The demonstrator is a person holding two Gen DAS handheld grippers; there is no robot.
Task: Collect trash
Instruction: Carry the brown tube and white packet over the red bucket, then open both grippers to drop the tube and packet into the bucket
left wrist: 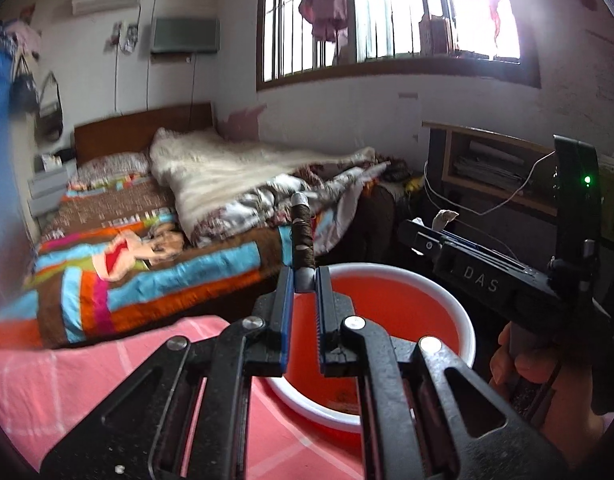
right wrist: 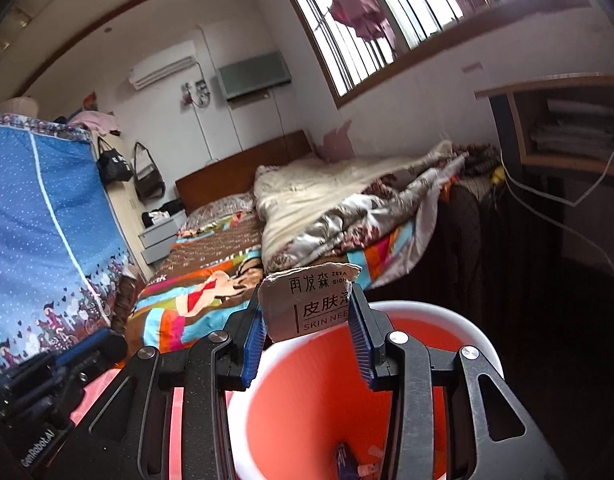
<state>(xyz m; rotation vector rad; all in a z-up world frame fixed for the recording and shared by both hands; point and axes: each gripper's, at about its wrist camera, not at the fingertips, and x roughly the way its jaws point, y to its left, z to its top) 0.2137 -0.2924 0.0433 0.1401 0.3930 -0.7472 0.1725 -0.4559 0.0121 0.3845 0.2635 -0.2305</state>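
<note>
Two grippers (left wrist: 305, 280) (right wrist: 307, 312) hold one scrap each above one bin (left wrist: 463, 312).

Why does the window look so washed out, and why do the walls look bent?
Left wrist view: daylight blows out the barred window, and the colourful striped bedspread is smeared by motion. Right wrist view: the fisheye lens curves the ceiling edge; the torn cardboard scrap stays sharp.
</note>
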